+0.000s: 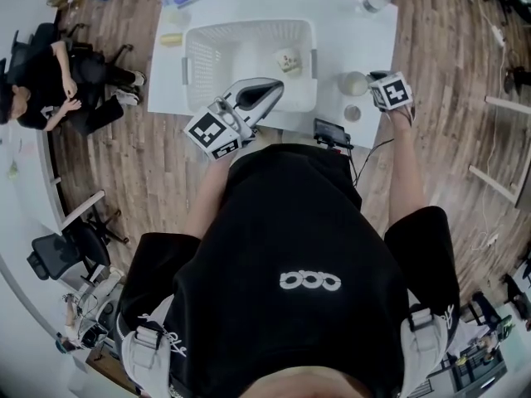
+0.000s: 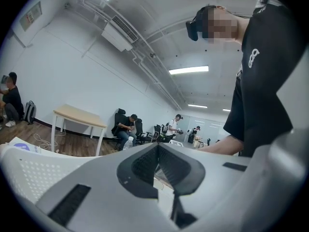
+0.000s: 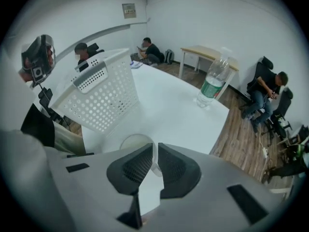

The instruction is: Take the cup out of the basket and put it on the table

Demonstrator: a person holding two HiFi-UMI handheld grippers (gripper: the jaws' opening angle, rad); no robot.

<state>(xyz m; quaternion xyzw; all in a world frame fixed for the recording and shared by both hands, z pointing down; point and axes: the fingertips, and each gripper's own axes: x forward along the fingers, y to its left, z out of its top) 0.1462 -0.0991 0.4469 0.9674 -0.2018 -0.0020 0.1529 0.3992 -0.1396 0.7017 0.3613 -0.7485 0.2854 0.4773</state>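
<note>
Cup (image 1: 354, 83) is outside the basket (image 1: 203, 65), just to its right. Your right gripper (image 3: 155, 151) pinches its rim wall. Left gripper (image 2: 158, 151) is pressed together and empty. Cup judged light, thin-walled and crushable, so grip the rim gently.

Shining bright and even from long ceiling lights (image 2: 189, 70). Glaring a little off the white table (image 1: 348, 23). Casting only soft, faint shadows. Bending hard near the round edges and going dark in the corners.
</note>
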